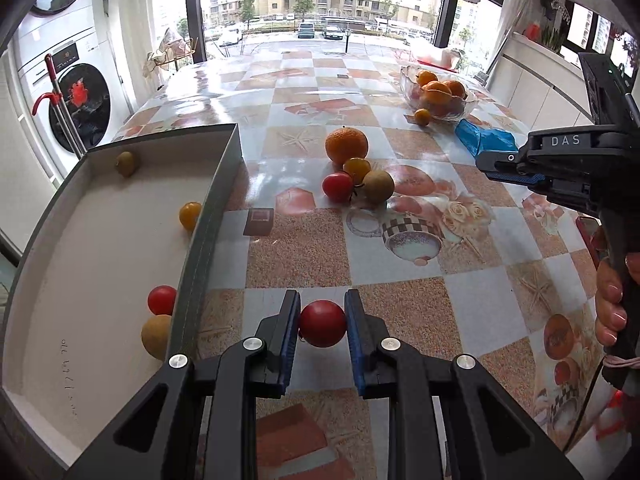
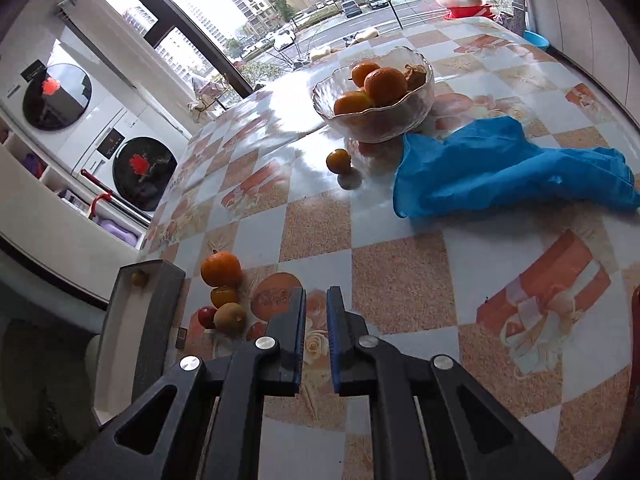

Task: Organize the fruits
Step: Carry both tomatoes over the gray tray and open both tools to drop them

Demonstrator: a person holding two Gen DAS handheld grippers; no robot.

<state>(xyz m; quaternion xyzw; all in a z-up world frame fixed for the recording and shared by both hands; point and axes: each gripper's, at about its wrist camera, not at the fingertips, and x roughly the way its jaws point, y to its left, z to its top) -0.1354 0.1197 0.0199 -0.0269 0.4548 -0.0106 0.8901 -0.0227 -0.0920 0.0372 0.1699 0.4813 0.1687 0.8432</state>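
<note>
Left gripper fingers pinch a red tomato (right gripper narrowly parted, empty).

The left gripper clamped a red tomato between its blue pads, just right of a grey tray holding four small fruits. Farther along the patterned table sat an orange touching three smaller fruits, with a glass bowl of oranges beyond. The right gripper reached in from the right edge.

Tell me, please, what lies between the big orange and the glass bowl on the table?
One small orange fruit, standing just before the glass bowl; from there to the big orange the tablecloth is bare, seen in the right wrist view.
</note>
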